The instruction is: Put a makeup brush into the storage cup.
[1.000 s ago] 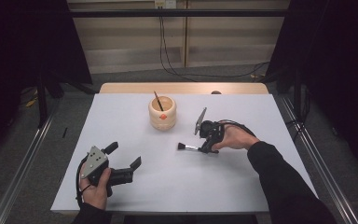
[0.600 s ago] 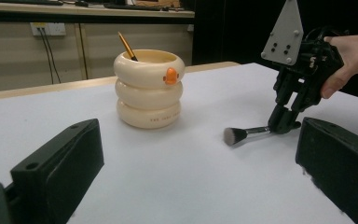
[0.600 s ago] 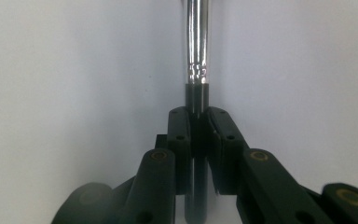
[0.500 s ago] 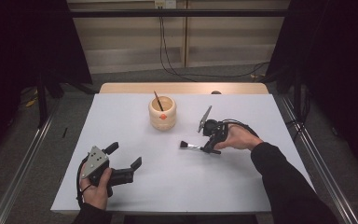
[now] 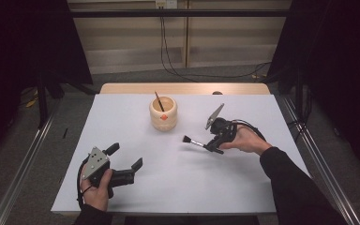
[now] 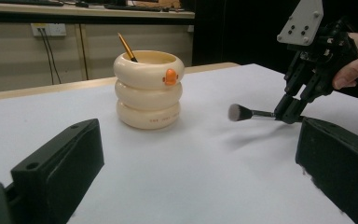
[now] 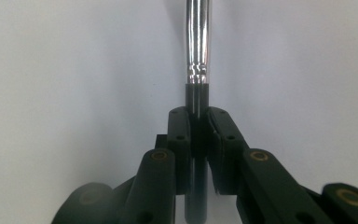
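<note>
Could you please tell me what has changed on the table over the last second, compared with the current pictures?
Very little has changed. The right tool, shut on the makeup brush, has drifted slightly nearer the person's side of the table, carrying the brush along. Nothing was picked up or let go. The left tool stays open at the near left, and the cream holder with its pencil has not moved.

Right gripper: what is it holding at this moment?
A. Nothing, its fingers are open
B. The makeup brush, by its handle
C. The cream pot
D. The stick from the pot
B. The right gripper has its fingers closed on the black handle of the brush, whose bristles point toward the pot; the left gripper view shows the brush lifted off the table.
</note>
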Action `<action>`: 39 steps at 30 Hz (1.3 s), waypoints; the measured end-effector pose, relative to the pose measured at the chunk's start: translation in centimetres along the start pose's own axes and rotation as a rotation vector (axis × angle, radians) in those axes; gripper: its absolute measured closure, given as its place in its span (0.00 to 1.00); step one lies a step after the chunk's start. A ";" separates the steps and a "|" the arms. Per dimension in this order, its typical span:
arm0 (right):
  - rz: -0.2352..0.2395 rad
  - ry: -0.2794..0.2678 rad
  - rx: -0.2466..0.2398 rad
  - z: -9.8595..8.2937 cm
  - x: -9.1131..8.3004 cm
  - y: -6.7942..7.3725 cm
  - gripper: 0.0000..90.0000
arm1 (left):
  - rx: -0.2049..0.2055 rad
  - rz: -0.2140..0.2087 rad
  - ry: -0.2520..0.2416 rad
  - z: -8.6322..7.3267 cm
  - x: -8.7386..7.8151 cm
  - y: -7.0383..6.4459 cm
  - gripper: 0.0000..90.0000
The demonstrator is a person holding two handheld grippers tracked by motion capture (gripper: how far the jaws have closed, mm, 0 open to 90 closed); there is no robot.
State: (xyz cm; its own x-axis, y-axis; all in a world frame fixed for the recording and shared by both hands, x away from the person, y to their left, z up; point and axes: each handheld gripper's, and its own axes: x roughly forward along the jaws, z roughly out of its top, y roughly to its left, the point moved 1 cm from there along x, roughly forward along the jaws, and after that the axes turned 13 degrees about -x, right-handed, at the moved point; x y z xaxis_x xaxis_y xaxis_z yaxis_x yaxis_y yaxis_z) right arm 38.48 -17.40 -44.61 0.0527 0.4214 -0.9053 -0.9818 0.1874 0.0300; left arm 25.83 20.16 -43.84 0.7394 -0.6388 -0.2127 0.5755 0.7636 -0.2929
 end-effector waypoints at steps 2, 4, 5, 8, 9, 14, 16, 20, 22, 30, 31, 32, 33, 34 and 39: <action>-0.014 -0.026 0.015 -0.4 -0.2 0.0 0.89 | -0.002 -0.002 -0.001 0.0 0.0 0.0 0.01; -0.023 -0.044 0.035 -0.5 -0.5 0.2 0.89 | -0.003 0.002 0.000 0.0 0.0 0.0 0.01; -0.022 -0.049 0.030 -0.7 -0.6 0.2 0.89 | -0.004 0.001 -0.001 0.0 0.0 0.0 0.01; -0.032 -0.067 0.054 -0.9 -0.9 0.6 0.89 | -0.003 0.001 -0.001 0.0 0.0 0.0 0.01; -0.039 -0.078 0.053 -1.0 -0.9 0.7 0.89 | -0.003 0.001 -0.001 0.0 0.0 0.0 0.01; -0.058 -0.133 0.084 -1.4 -1.7 1.1 0.89 | -0.015 -0.001 -0.006 0.0 0.0 0.0 0.01; -0.064 -0.144 0.088 -1.5 -1.9 1.2 0.89 | -0.013 0.005 -0.011 0.0 -0.1 0.1 0.01; -0.089 -0.163 0.107 -1.9 -2.0 1.7 0.89 | -0.018 0.004 -0.012 0.0 -0.1 0.2 0.01; -0.097 -0.188 0.113 -2.2 -2.1 1.8 0.89 | -0.020 0.002 -0.012 0.0 -0.1 0.1 0.01; -0.171 -0.231 0.140 -2.8 -2.9 2.4 0.89 | -0.016 0.004 -0.011 0.0 0.0 0.1 0.01; -0.187 -0.242 0.150 -2.8 -3.0 2.5 0.89 | -0.015 0.005 -0.011 0.0 0.0 0.1 0.01; -0.189 -0.253 0.155 -2.9 -3.1 2.6 0.89 | -0.015 0.005 -0.010 0.0 0.0 0.1 0.01; -0.204 -0.278 0.153 -3.0 -3.2 2.7 0.89 | -0.015 0.003 -0.008 0.0 0.0 0.1 0.01; -0.212 -0.295 0.156 -3.0 -3.2 2.8 0.89 | -0.021 0.003 -0.010 0.0 0.0 0.1 0.01; -0.260 -0.330 0.174 -3.2 -3.7 3.3 0.89 | -0.017 0.004 -0.010 0.0 -0.1 0.2 0.01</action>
State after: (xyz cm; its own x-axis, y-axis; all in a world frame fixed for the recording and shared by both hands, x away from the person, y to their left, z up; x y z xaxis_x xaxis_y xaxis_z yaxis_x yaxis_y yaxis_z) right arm 34.43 -21.17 -42.56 0.3768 0.5954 -0.7096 -0.8845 0.4588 -0.0847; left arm 25.87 20.32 -43.85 0.7453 -0.6345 -0.2048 0.5662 0.7645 -0.3081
